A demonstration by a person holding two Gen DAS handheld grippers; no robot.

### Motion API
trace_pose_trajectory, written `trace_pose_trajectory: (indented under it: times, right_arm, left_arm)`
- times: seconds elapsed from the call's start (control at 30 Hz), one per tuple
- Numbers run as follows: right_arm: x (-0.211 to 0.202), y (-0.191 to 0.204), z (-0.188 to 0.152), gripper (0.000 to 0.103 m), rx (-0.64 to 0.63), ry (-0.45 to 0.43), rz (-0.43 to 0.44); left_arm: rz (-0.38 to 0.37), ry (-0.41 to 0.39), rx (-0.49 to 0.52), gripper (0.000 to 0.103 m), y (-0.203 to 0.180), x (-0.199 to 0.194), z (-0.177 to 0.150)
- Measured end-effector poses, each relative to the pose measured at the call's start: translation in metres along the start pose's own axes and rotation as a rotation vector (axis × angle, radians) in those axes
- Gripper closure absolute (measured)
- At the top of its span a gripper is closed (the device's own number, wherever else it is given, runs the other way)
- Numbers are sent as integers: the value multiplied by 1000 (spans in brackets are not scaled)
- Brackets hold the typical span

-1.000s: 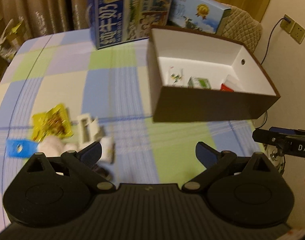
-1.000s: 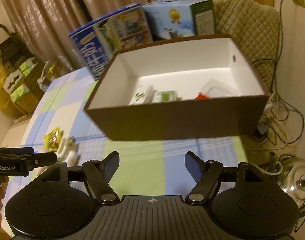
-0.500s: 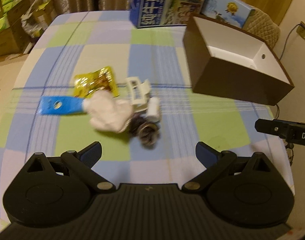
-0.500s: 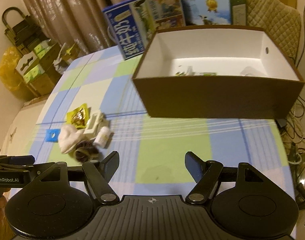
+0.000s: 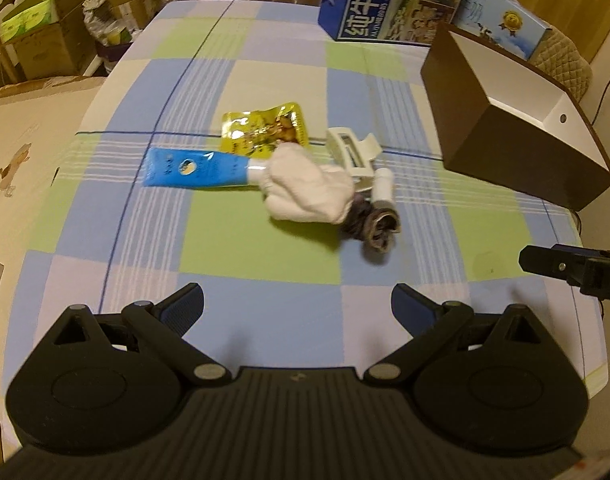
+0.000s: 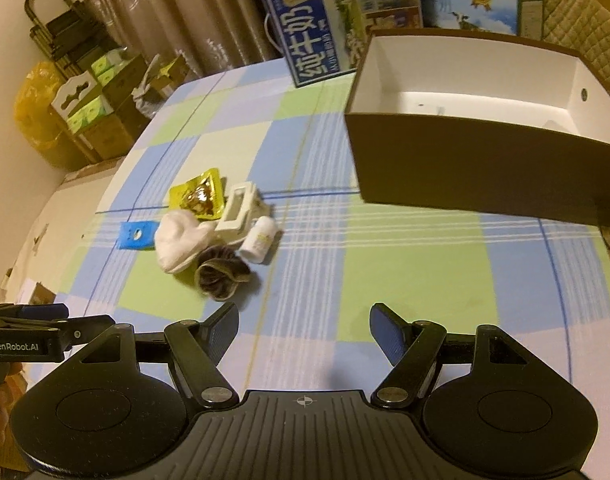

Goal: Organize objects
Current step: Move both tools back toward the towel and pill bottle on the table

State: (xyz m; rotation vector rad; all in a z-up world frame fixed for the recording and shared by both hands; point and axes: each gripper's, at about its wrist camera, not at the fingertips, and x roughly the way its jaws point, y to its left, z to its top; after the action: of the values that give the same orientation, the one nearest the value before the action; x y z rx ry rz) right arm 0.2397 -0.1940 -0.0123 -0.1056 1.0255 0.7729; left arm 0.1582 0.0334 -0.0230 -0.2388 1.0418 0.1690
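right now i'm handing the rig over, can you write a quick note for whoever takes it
Left claw: open, holds nothing, hovering over the table short of the pile.
Right claw: open, holds nothing, off to the right of the pile.
Pile on the checked tablecloth: blue tube, yellow snack packet, white sock, dark sock, white clip, small white bottle, all bunched together and touching.
Brown box: far right of the table; its contents cannot be seen from here.
Left: all six pile items remain outside the box.
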Motion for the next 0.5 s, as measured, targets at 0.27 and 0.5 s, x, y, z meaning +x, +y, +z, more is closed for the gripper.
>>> trace_pose_trajectory:
  times: [0.27, 0.5]
  right_arm:
    - [8, 13, -2, 33, -11, 4, 2]
    - [16, 18, -2, 33, 8, 9, 0]
  left_arm:
    - [12, -5, -15, 4, 18, -3, -1]
    - [2, -1, -17, 4, 26, -1, 1]
